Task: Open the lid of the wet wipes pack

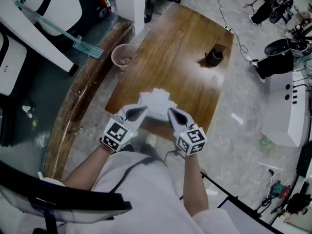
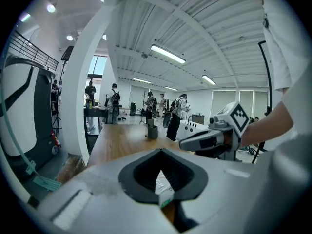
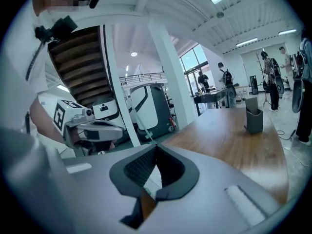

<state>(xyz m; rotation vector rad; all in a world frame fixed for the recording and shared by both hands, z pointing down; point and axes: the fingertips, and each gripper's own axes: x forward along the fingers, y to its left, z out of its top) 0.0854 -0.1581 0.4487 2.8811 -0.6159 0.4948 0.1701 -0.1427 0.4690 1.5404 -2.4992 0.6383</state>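
**Position of the work.** The wet wipes pack [image 1: 155, 100] lies flat on the worktop [image 1: 180, 38], close to its near edge and directly in front of the person. This placement puts it within short reach of both tools. The lid cannot be made out, so whether it is open or shut cannot be told.

**Left gripper** [image 1: 143, 110]. The jaws are brought together, tips meeting. In the left gripper view a strip of the white pack, with a green mark, shows through the gap behind the tips. Nothing appears clamped at the tips themselves. The gripper points slightly downward at the pack's left side, probably so that it can steady the pack.

**Right gripper** [image 1: 171, 113]. The jaws are fully closed and appear to hold nothing. A sliver of white shows through the gap behind the tips. The gripper mirrors the left one at the pack's right side, a suitable station for working the lid.

**Surroundings.** A cup [image 1: 124, 56] and a dark holder [image 1: 214, 56] stand well apart from the pack, farther back on the worktop.
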